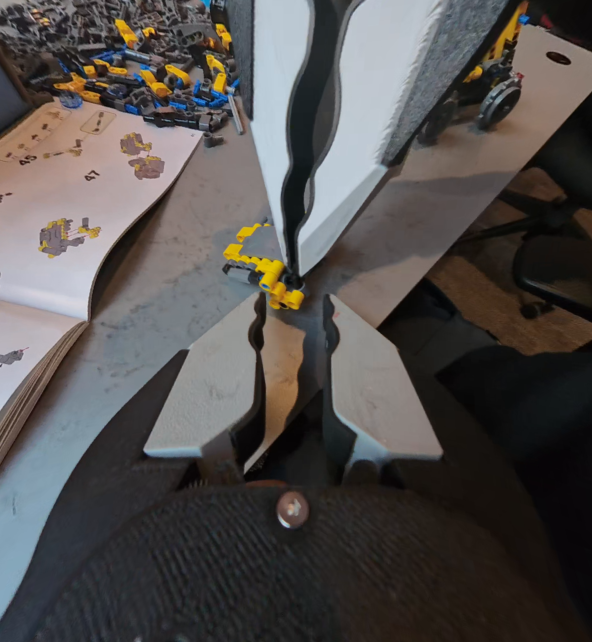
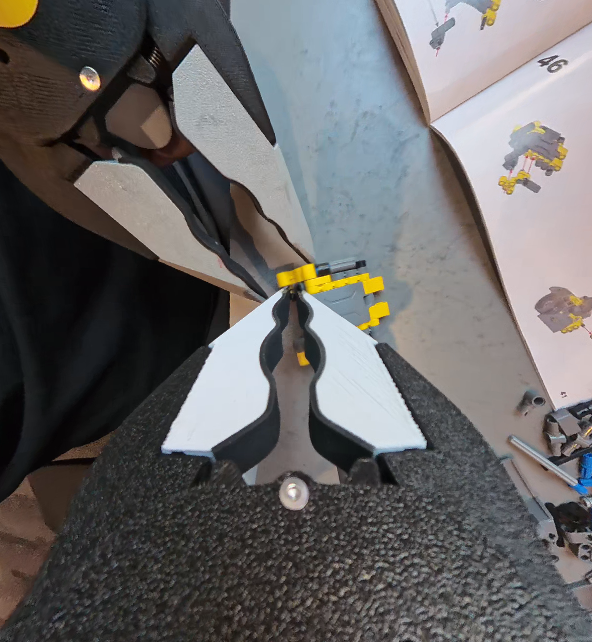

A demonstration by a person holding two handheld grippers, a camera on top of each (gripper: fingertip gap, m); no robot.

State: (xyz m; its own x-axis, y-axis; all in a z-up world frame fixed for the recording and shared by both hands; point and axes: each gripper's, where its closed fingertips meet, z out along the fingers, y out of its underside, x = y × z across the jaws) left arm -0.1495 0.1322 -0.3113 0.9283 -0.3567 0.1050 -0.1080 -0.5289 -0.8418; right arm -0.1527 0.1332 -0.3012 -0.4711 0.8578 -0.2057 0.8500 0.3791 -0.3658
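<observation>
A small yellow-and-grey brick assembly [image 1: 252, 257] lies on the grey table [image 1: 148, 312]. My right gripper [image 1: 292, 272], with white fingers, comes down from the top of the left wrist view. It is pinched shut on a small black pin [image 1: 292, 279] at the assembly's yellow end beam [image 1: 285, 298]. In the right wrist view its tips [image 2: 290, 295] meet at that same yellow beam [image 2: 294, 274] of the assembly [image 2: 343, 291]. My left gripper [image 1: 293, 297], with grey fingers, is open, its tips on either side of the yellow beam. It enters the right wrist view [image 2: 286, 279] from the upper left.
An open instruction booklet [image 1: 61, 208] lies on the left, also in the right wrist view [image 2: 548, 243]. A pile of loose black, yellow and blue parts [image 1: 141, 80] sits behind it. A part-built wheeled model [image 1: 496, 100] stands far right near the table edge. A chair [image 1: 565, 260] is beyond. Both grippers' tips are roughly 25 cm from the part-built wheeled model [image 1: 496, 100].
</observation>
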